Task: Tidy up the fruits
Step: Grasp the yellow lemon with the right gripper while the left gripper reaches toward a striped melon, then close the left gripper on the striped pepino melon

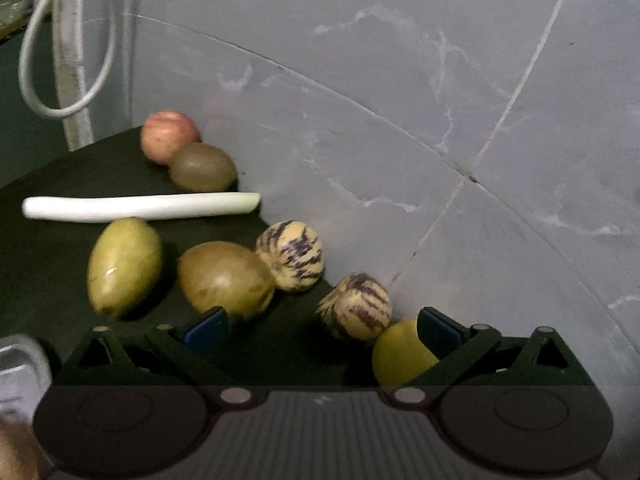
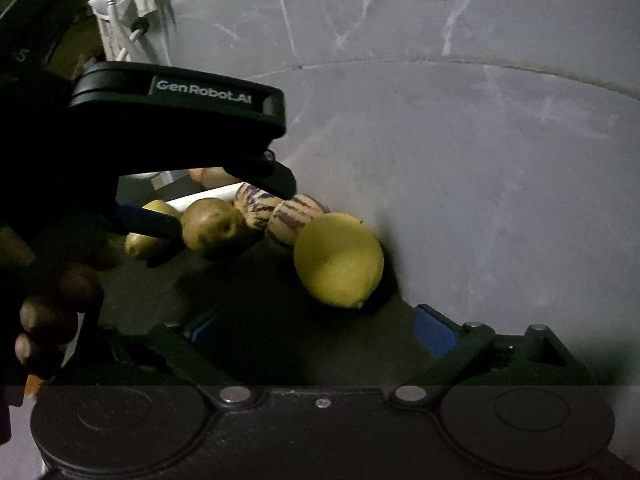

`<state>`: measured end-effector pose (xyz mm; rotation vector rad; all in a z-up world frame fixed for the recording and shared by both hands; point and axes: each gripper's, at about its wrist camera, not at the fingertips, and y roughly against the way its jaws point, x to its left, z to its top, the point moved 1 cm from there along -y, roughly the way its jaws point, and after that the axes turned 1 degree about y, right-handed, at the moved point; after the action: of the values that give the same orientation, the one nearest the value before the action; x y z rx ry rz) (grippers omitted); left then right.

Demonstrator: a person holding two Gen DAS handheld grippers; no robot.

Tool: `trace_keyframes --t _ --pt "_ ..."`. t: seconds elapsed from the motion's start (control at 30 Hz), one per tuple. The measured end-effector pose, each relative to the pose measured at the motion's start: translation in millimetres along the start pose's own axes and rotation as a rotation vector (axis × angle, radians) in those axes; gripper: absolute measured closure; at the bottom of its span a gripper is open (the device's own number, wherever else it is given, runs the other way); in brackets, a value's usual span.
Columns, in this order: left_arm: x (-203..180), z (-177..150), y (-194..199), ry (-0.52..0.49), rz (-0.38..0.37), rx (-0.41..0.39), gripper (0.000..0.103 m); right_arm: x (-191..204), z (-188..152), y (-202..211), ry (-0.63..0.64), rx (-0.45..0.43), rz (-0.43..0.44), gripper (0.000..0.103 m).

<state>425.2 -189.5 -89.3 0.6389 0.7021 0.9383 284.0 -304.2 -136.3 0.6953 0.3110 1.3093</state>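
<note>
Left wrist view first: the left gripper (image 1: 322, 324) hangs over a dark mat (image 1: 48, 248) with its jaws spread wide and nothing between them. A row of fruit runs along the mat's edge by the grey marble floor (image 1: 440, 100). Far end, a reddish apple (image 1: 168, 134) touches a brown kiwi (image 1: 204, 166). A pale white stalk (image 1: 140, 206) lies across the mat just in front of them. Nearer, a green mango (image 1: 124, 266), then a larger brown-green fruit (image 1: 226, 278) pressed against a striped pepino melon (image 1: 292, 256). A second striped pepino melon (image 1: 354, 306) touches a lemon (image 1: 402, 354), which sits just inside the left gripper's blue right pad (image 1: 436, 326).

Right wrist view now: the right gripper (image 2: 316, 330) is spread open too, empty, low over the mat with the lemon just ahead of it. The left gripper shows at upper left of this view, a hand (image 2: 48, 320) wrapped around its handle.
</note>
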Motion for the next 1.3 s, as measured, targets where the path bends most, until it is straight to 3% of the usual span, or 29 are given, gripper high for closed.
trace_keyframes --t 0.23,0.37,0.6,1.03,1.3 --pt "-6.9 2.2 -14.6 -0.068 -0.028 0.003 0.003 0.7 3.9 -15.5 -0.02 -0.017 -0.02 0.022" --pt "-13.7 -0.3 -18.4 -0.123 -0.056 0.021 0.012 2.8 5.8 -21.6 -0.034 -0.033 -0.025 0.029" --pt "-8.9 6.5 -28.1 -0.083 -0.065 0.046 0.025 4.6 9.5 -31.6 -0.062 -0.052 -0.072 0.042" --pt "-2.6 12.0 -50.4 -0.007 -0.111 0.13 0.038 1.6 2.5 -34.2 -0.091 -0.077 -0.085 0.044" --pt "-11.1 4.9 -58.8 -0.042 -0.117 0.15 0.044 -7.0 -4.2 -22.6 -0.078 -0.075 -0.071 0.044"
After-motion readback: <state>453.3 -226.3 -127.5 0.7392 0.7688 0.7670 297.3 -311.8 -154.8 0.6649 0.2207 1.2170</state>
